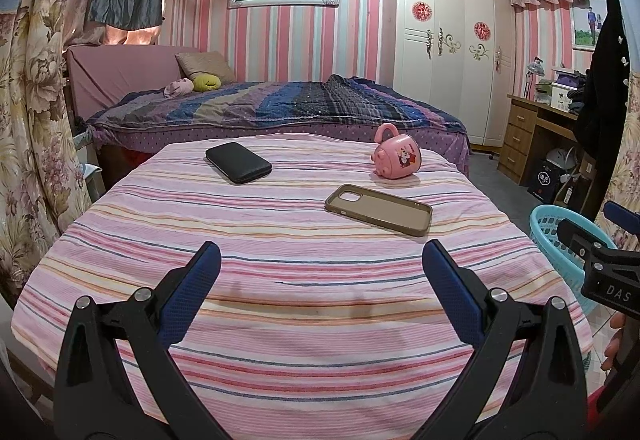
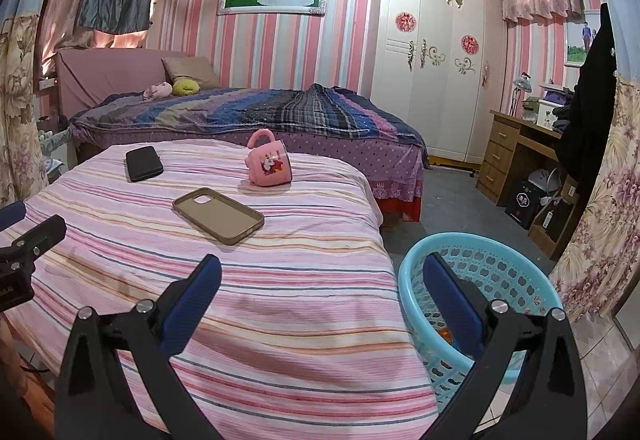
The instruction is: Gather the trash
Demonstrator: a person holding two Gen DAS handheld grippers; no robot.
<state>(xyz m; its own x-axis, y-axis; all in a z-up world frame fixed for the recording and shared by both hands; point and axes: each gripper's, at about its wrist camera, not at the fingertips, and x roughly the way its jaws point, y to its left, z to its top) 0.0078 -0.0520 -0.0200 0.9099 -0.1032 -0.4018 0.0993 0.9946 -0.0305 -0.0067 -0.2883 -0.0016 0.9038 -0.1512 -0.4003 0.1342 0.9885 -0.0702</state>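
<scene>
My left tool (image 1: 320, 260) hangs wide open over the striped tabletop (image 1: 280, 280), gripping nothing. My right tool (image 2: 322, 272) is equally wide open and empty, one finger over the blue basket (image 2: 520, 272) just beside the tabletop. Beyond the tools lie a tan phone case (image 1: 378, 208), a black case (image 1: 238, 162) and a tipped pink mug (image 1: 396, 155).

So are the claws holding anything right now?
No, nothing is held. The left gripper and the right gripper are both open and empty above the striped cloth.
</scene>
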